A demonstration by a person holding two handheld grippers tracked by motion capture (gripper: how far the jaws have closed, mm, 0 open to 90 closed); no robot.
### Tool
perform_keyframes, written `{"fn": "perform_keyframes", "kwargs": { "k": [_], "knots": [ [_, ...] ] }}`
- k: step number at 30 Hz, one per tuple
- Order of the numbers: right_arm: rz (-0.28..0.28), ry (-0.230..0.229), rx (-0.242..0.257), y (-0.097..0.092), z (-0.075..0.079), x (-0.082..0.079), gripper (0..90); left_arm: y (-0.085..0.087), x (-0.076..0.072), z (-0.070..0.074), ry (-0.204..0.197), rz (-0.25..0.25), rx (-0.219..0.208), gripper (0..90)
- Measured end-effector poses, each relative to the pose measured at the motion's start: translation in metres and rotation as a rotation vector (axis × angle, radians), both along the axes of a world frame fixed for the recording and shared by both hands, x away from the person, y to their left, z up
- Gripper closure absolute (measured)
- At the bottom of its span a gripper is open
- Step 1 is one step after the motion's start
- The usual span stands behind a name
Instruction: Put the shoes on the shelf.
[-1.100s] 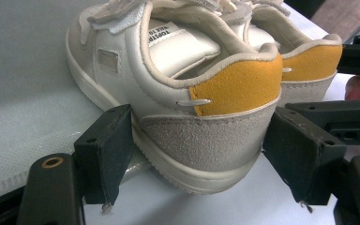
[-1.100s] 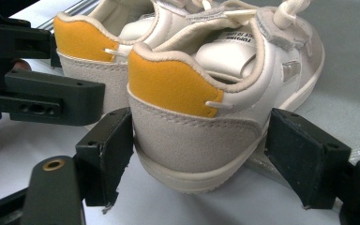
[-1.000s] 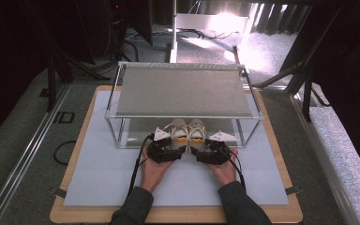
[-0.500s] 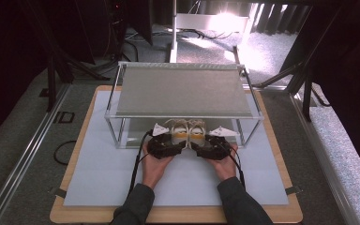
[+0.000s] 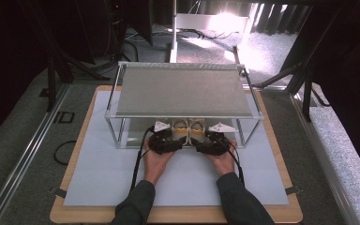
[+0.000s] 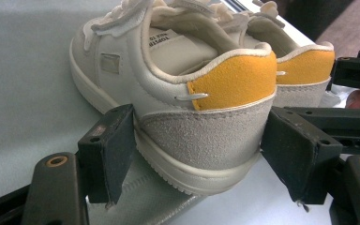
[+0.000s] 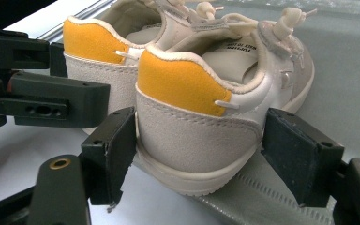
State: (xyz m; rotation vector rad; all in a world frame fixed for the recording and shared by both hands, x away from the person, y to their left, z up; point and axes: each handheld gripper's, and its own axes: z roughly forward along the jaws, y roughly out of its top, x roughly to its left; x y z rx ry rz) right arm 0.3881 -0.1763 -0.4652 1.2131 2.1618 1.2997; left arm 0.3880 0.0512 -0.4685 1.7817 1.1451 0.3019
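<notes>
Left shoe: its heel sits between my left claw, whose pads clamp it.
Right shoe: its heel likewise gripped by my right claw, whose jaws have just been closing.
Place: both shoes side by side under the near edge of the shelf.

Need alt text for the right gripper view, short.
The right gripper has its two black jaws on either side of the heel of a small cream sneaker with a yellow heel tab. Its twin sneaker stands just beyond, with the left gripper at its heel.
</notes>
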Motion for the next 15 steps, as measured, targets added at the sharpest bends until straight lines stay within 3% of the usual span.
{"fn": "perform_keyframes", "kwargs": {
  "k": [15],
  "knots": [
    [-0.014,0.017,-0.024,0.001,-0.007,0.013,28.9,-0.006,0.011,-0.007,0.017,0.023,0.023,27.4]
  ]
}}
